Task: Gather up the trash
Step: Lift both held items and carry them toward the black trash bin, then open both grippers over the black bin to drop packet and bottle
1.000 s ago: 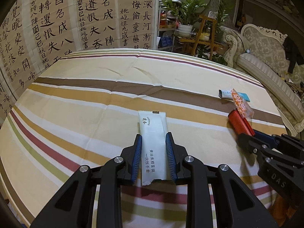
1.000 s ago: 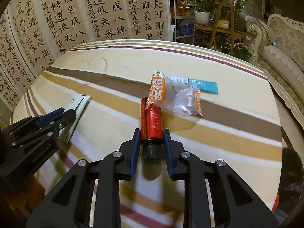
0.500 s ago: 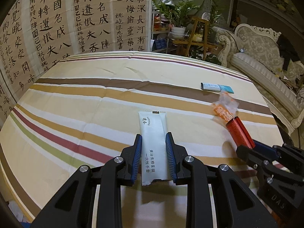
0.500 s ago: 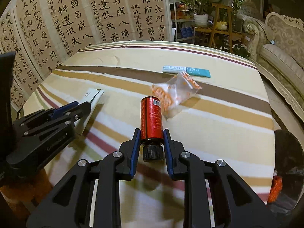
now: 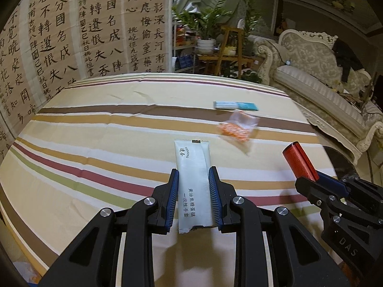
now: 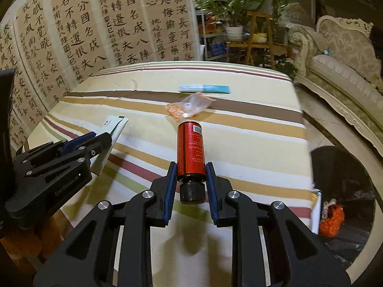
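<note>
- Trash is the matter here: a flat white plastic sachet with dark printed characters (image 5: 194, 179) sits clamped between the blue pads of the left gripper (image 5: 193, 191), and a red cylindrical bottle with a black screw cap (image 6: 190, 154) is pinched just above its cap by the right gripper (image 6: 190, 181).
- Both pieces hang clear above the counter with the striped cloth (image 5: 95, 129), so the step in hand looks like the carry after pick-up.
- Two pieces lie on the cloth, toward the upper right of the left view: a crumpled clear wrapper with orange print (image 5: 237, 128) and, just beyond it, a flat white-and-teal packet (image 5: 235, 105).
- A dark bin lined with a black bag (image 6: 347, 186) stands off the counter's edge at the right of the right view, with something orange already inside.
- Next move, as I judge it: bring each gripper over that bin's mouth before letting go; the bottle is nearer to it than the sachet.
- Both grippers tilt forward and down over the counter, side by side, each visible at the edge of the other's view.
</note>
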Action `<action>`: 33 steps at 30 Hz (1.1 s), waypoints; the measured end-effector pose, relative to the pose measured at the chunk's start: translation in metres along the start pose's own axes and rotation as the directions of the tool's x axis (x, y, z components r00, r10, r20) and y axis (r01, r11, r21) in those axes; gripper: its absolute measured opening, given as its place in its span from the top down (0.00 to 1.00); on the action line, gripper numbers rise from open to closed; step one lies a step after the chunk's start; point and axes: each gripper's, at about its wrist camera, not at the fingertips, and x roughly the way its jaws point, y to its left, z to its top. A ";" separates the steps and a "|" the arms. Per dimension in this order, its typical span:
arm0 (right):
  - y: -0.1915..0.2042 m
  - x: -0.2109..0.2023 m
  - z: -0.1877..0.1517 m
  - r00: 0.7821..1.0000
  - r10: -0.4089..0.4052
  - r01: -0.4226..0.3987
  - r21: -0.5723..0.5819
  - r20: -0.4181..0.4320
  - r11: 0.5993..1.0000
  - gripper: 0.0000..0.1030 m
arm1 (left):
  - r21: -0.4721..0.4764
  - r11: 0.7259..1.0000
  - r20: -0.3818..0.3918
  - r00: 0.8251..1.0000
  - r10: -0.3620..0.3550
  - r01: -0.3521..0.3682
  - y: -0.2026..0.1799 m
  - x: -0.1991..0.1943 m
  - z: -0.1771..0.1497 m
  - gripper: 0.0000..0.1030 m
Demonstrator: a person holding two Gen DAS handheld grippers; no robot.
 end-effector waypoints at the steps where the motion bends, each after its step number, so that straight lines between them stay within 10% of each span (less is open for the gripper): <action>1: -0.004 -0.003 -0.002 1.000 -0.005 0.005 0.006 0.004 1.000 0.77 | 0.005 1.000 0.004 1.000 -0.008 0.008 -0.005 -0.002 0.000 0.74; 33: -0.197 -0.057 -0.042 0.919 -0.394 0.364 0.314 0.035 0.877 0.77 | 0.305 0.919 -0.025 0.967 -0.254 0.249 -0.199 0.020 0.005 0.74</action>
